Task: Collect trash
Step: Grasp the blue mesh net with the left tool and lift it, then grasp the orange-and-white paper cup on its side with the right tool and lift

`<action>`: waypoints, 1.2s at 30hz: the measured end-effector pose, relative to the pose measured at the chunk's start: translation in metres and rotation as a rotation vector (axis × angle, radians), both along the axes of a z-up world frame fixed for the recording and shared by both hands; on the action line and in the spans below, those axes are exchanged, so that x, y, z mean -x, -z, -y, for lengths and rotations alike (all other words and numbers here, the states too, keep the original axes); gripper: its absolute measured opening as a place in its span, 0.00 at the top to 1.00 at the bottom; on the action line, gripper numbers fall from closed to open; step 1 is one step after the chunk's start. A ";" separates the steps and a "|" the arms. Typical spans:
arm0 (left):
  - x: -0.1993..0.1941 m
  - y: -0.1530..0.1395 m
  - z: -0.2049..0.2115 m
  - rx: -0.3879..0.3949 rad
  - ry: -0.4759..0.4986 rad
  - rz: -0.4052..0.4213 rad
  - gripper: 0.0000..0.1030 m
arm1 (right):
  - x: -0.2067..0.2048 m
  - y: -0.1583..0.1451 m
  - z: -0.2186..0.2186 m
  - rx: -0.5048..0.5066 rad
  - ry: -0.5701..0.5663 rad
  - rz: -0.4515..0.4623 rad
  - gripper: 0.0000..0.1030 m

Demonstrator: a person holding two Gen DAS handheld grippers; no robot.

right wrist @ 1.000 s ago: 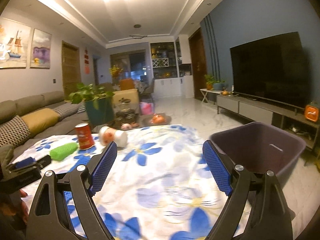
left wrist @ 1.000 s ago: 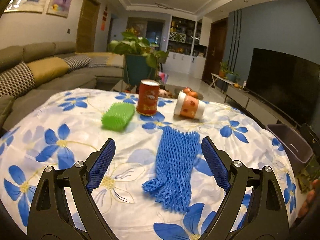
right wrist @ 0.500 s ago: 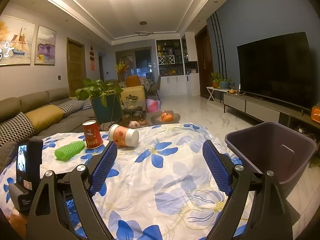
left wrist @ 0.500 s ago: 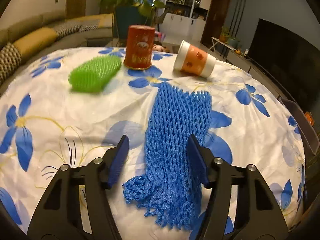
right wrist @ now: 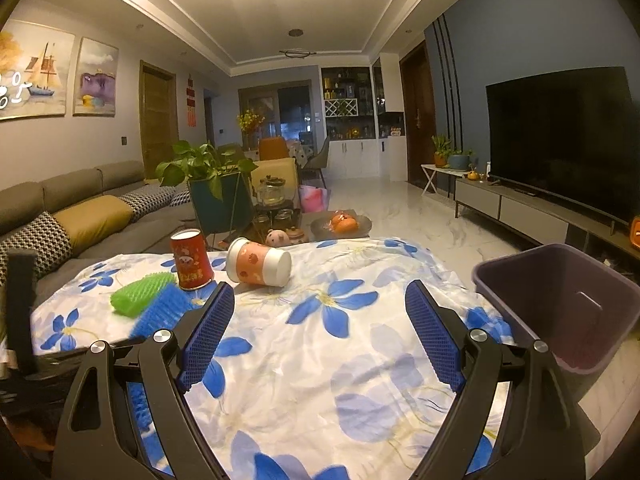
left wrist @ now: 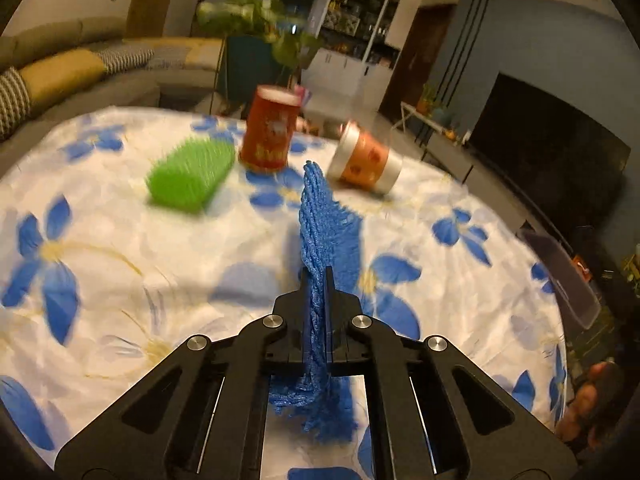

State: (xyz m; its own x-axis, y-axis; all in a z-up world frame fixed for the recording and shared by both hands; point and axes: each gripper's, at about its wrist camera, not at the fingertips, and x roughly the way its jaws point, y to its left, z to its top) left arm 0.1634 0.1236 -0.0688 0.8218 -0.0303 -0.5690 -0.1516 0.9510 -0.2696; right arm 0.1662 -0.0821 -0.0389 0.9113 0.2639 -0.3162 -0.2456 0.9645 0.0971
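Left gripper clamping blue foam net over floral tablecloth; right gripper gaping wide, alone showing purple bin, sofa, television.

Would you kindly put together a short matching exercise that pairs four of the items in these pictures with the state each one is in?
Things:
1. blue foam net
2. red can
3. orange paper cup
4. purple bin

States:
A. lying on its side on the tablecloth
B. standing beside the table's edge, open at the top
C. pinched between the shut fingers of the left gripper
D. standing upright next to the green foam net

Pairs: 1-C, 2-D, 3-A, 4-B
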 end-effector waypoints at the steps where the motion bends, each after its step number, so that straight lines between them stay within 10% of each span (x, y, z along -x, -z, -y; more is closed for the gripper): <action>1: 0.004 -0.008 -0.001 -0.022 -0.008 0.028 0.96 | -0.003 0.000 -0.004 0.000 -0.005 -0.002 0.18; 16: -0.029 -0.076 -0.086 -0.080 -0.236 0.230 0.96 | -0.100 0.003 -0.094 0.036 -0.001 -0.081 0.07; 36: -0.052 -0.032 -0.119 0.009 -0.216 0.203 0.96 | -0.214 0.049 -0.146 0.083 0.129 -0.267 0.06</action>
